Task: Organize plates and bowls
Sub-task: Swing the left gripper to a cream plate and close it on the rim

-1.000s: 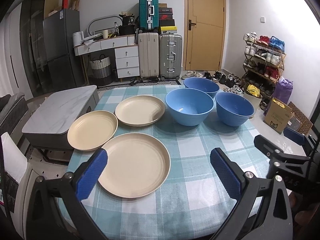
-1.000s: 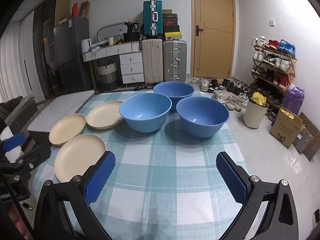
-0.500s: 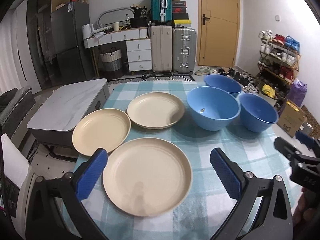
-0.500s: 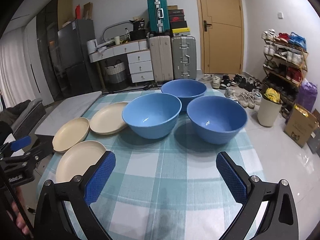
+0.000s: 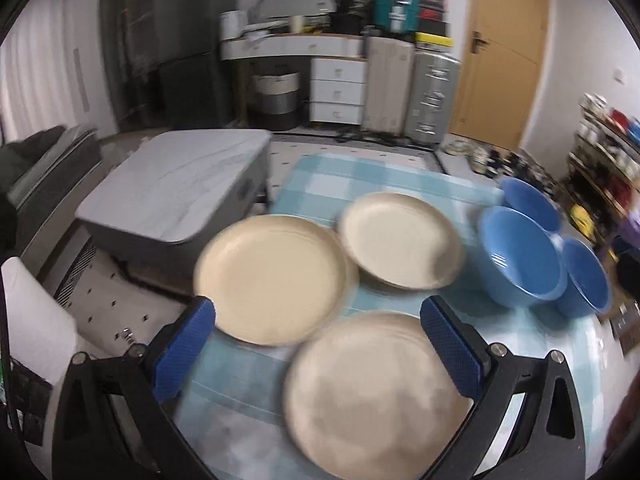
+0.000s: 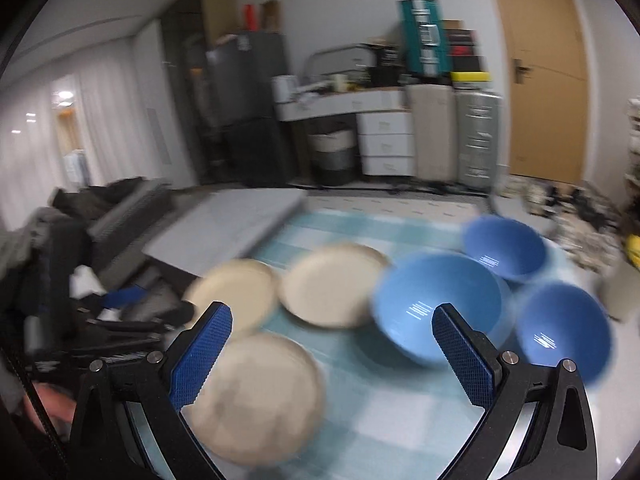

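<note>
Three cream plates (image 5: 272,276) lay flat near the bench's left edge, clustered, rims nearly touching. Three blue bowls (image 5: 520,260) stood upright, empty, huddled together toward the right edge, seemingly touching.

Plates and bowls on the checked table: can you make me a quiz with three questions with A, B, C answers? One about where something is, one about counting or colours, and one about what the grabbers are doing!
1. Where do the blue bowls sit, seen from the left wrist?
A. right of the plates
B. left of the plates
C. on top of the plates

2. How many cream plates are on the checked tablecloth?
A. one
B. three
C. five

3. What is the left gripper doing?
A. squeezing a bowl
B. pinching the cloth
C. open, holding nothing

Answers: 1 A, the bowls cluster at the right side of the cloth. 2 B, three plates lie flat, none stacked. 3 C, its blue pads stand wide apart with nothing between them; the right gripper is open too.
</note>
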The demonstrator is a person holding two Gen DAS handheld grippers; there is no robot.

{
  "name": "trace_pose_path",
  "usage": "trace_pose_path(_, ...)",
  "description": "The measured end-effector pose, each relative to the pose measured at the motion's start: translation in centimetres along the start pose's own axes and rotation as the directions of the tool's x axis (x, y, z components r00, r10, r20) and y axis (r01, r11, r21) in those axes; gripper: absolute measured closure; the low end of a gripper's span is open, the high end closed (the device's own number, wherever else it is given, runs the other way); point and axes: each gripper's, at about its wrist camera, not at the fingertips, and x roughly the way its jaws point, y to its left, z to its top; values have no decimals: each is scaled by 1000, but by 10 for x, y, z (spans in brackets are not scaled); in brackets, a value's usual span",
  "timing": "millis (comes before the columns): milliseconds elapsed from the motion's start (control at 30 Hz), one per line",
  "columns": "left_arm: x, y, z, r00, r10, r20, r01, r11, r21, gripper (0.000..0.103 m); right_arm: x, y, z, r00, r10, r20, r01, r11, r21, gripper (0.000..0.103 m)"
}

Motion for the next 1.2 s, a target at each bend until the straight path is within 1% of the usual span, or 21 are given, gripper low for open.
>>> trace_pose_path(100, 18, 33, 9, 998, 54, -13, -54, 998, -29, 0, 28, 20, 28, 997, 79, -8, -79, 996, -39, 0)
trace_pose_path(167, 36, 57, 12, 997, 75, -36, -77, 996, -52, 0, 47, 33, 44, 992, 127, -14, -127, 991, -43, 0)
trace_pose_path(200, 44, 65, 12, 996, 83, -45, -86, 995, -59, 0, 60, 39, 52, 986, 164, -30, -165, 985, -41, 0)
trace_pose_path(233, 53, 73, 12, 995, 87, -58, -90, 994, -65, 0, 72, 43, 58, 982, 182, -50, -184, 982, -45, 0)
trace_pose_path(267, 66, 86, 12, 992, 97, -78, -103, 991, -82, 0, 84, 49, 64, 981, 180, -70, -184, 981, -56, 0)
trace_pose_path(300, 73, 94, 11, 992, 94, -82, -102, 990, -93, 0, 102, 56, 69, 982, 164, -96, -172, 982, -75, 0)
trace_pose_path(367, 94, 108, 9, 986, 118, -116, -131, 986, -108, 0, 128, 64, 73, 978, 157, -141, -171, 980, -98, 0)
trace_pose_path(433, 117, 119, 7, 979, 90, -180, -114, 985, -127, 0, 160, 74, 72, 969, 139, -205, -163, 981, -109, 0)
trace_pose_path(533, 144, 134, 3, 968, 57, -245, -100, 981, -168, 0, 199, 80, 62, 950, 117, -289, -153, 982, -107, 1)
trace_pose_path(567, 149, 135, 2, 965, 53, -258, -100, 980, -172, 0, 211, 79, 57, 939, 120, -324, -159, 983, -96, 3)
trace_pose_path(600, 156, 138, 1, 960, 31, -278, -85, 980, -182, 1, 222, 79, 51, 924, 129, -359, -166, 983, -74, 4)
trace_pose_path(667, 165, 141, 2, 949, -8, -314, -61, 976, -209, 2, 237, 74, 38, 904, 144, -403, -172, 984, -35, 5)
trace_pose_path(700, 169, 142, 3, 946, -42, -322, -34, 973, -227, 2, 244, 72, 33, 895, 149, -420, -171, 985, -14, 5)
trace_pose_path(733, 170, 144, 5, 943, -55, -328, -23, 973, -230, 3, 247, 70, 28, 889, 153, -431, -171, 985, -3, 5)
trace_pose_path(767, 173, 144, 6, 941, -54, -334, -23, 975, -222, 4, 251, 69, 25, 884, 152, -442, -167, 986, 4, 7)
trace_pose_path(833, 178, 142, 10, 941, -39, -337, -30, 980, -196, 11, 258, 67, 19, 875, 145, -461, -157, 988, 13, 11)
trace_pose_path(900, 182, 143, 13, 940, -18, -339, -44, 984, -174, 11, 265, 66, 15, 868, 138, -477, -148, 989, 16, 14)
trace_pose_path(967, 184, 144, 14, 941, -11, -340, -47, 986, -162, 13, 269, 68, 13, 869, 118, -481, -138, 990, -5, 16)
trace_pose_path(1033, 186, 144, 12, 937, -8, -349, -48, 988, -149, 38, 270, 70, 12, 869, 109, -482, -135, 991, -19, 16)
trace_pose_path(1167, 190, 149, 7, 927, -23, -374, -38, 987, -154, 45, 276, 74, 12, 865, 81, -495, -123, 991, -54, 17)
trace_pose_path(1200, 191, 149, 5, 924, -23, -381, -36, 989, -146, 49, 279, 74, 11, 863, 76, -500, -121, 991, -59, 18)
